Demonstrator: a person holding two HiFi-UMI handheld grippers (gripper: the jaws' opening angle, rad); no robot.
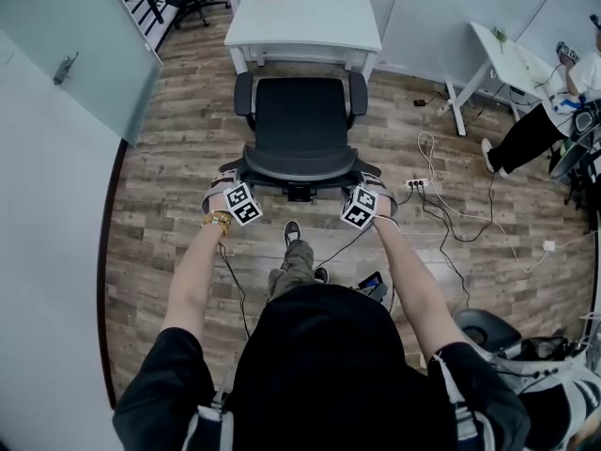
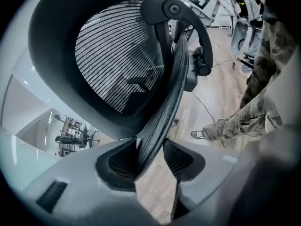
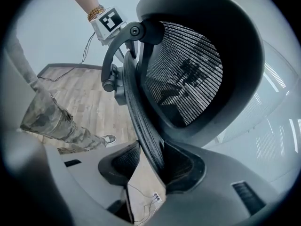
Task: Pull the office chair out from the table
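Note:
A black mesh office chair (image 1: 300, 125) stands on the wood floor just in front of the white table (image 1: 302, 17), its seat clear of the tabletop. My left gripper (image 1: 225, 178) sits at the left end of the backrest's top rim (image 1: 300, 165) and my right gripper (image 1: 374, 184) at the right end. In the left gripper view the rim of the backrest (image 2: 162, 102) runs slantwise between the left gripper (image 2: 149, 152) pads and touches both. The right gripper (image 3: 150, 159) holds the backrest rim (image 3: 141, 112) the same way.
A power strip (image 1: 418, 184) with trailing cables lies on the floor right of the chair. A seated person (image 1: 535, 130) and a second white table (image 1: 507, 64) are at far right. A glass door (image 1: 75, 45) stands at left. My shoe (image 1: 293, 233) is behind the chair.

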